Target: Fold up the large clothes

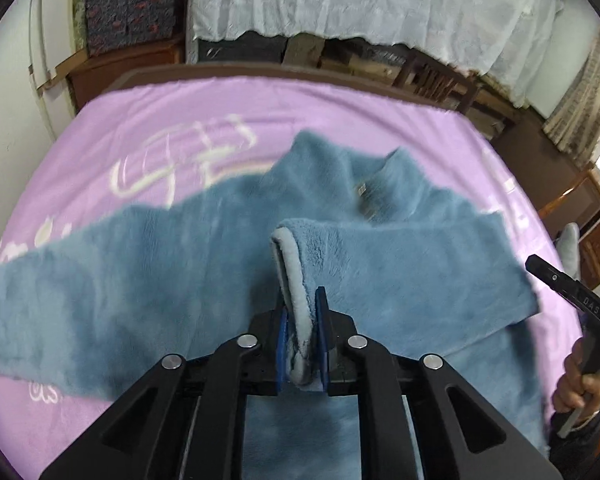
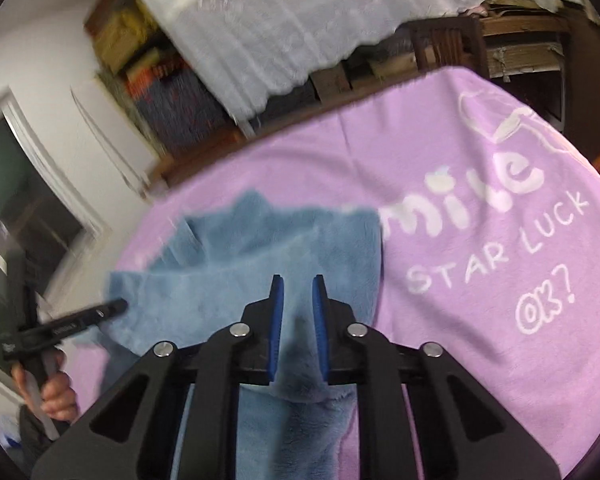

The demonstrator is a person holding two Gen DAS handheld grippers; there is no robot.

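Observation:
A large blue fleece garment [image 1: 204, 248] lies spread on a purple blanket [image 1: 180, 120]. Its collar with a label [image 1: 370, 196] points to the far side, and one sleeve [image 1: 40, 304] stretches left. My left gripper [image 1: 303, 300] is shut on the cuff of the other sleeve [image 1: 296, 280], which is folded across the body of the garment. In the right wrist view my right gripper [image 2: 297, 292] holds a fold of the blue fleece [image 2: 300, 372] low between its blue pads, over the garment's right side [image 2: 260, 272].
The blanket [image 2: 460, 280] carries white lettering [image 2: 496, 256]. Beyond the far edge stand a wooden frame, shelves under a white sheet [image 1: 340, 0] and a wooden chair [image 1: 436, 76]. The other gripper and hand show at each view's side [image 1: 580, 300] [image 2: 60, 328].

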